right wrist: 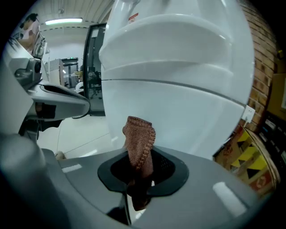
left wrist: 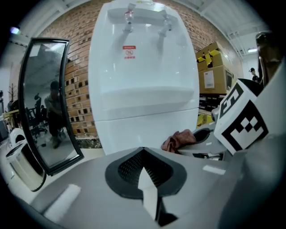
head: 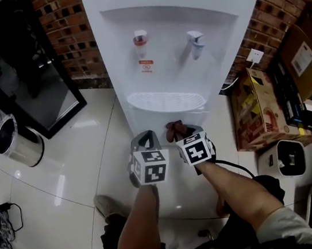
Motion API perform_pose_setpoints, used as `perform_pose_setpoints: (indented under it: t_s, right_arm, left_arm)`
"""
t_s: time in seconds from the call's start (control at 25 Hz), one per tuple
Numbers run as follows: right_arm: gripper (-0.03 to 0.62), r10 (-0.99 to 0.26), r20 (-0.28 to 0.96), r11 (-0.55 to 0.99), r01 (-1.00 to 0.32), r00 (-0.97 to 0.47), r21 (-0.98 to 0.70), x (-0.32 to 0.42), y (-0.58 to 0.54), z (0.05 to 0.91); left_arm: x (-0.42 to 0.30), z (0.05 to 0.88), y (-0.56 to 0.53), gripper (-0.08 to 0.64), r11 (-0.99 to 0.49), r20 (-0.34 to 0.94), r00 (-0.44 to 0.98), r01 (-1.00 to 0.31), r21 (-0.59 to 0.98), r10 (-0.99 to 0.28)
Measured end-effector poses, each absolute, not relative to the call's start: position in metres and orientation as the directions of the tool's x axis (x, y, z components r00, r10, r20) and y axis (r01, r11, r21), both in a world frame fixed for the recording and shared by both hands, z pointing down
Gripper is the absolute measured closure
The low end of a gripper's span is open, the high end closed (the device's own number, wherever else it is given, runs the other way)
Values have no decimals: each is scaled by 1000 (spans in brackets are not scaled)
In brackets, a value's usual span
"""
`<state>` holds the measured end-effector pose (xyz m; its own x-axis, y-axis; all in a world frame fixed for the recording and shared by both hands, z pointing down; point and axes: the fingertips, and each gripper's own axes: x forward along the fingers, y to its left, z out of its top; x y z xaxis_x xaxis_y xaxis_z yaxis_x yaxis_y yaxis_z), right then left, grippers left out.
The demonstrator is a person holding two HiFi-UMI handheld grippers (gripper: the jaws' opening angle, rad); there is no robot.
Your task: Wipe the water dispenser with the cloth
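The white water dispenser [head: 177, 71] stands against the brick wall, with a red tap [head: 141, 41], a blue tap [head: 195, 42] and a drip tray [head: 166, 101]. Both grippers hover side by side in front of its lower panel, just below the tray. My right gripper [head: 187, 131] is shut on a brown cloth [head: 175, 128], which sticks up between its jaws [right wrist: 139, 136] close to the dispenser's front [right wrist: 178, 89]. My left gripper [head: 146, 140] is shut with nothing in it [left wrist: 142, 154]. In the left gripper view the cloth [left wrist: 178, 139] shows to the right, before the dispenser [left wrist: 143, 89].
A black-framed glass panel [head: 39, 80] leans at the left, with a steel bin [head: 16, 142] beside it. Cardboard boxes [head: 261, 111] and a white appliance [head: 289, 159] crowd the right side. Cables [head: 0, 225] lie on the tiled floor at far left.
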<state>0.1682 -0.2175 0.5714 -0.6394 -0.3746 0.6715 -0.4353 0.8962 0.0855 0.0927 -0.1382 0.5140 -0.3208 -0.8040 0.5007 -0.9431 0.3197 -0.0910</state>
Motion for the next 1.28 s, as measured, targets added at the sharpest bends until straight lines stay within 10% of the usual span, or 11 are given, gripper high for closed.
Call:
perform_pose_setpoints:
  t_s: [0.8, 1.28]
  right_arm:
    - [511, -413, 662, 868, -490, -625, 79, 251, -264, 590]
    - [511, -179, 603, 965, -258, -778, -47, 177, -175, 599]
  left_arm:
    - [203, 573, -217, 560, 180, 574, -115, -982, 57, -811]
    - [86, 559, -121, 560, 362, 590, -349, -927, -102, -728]
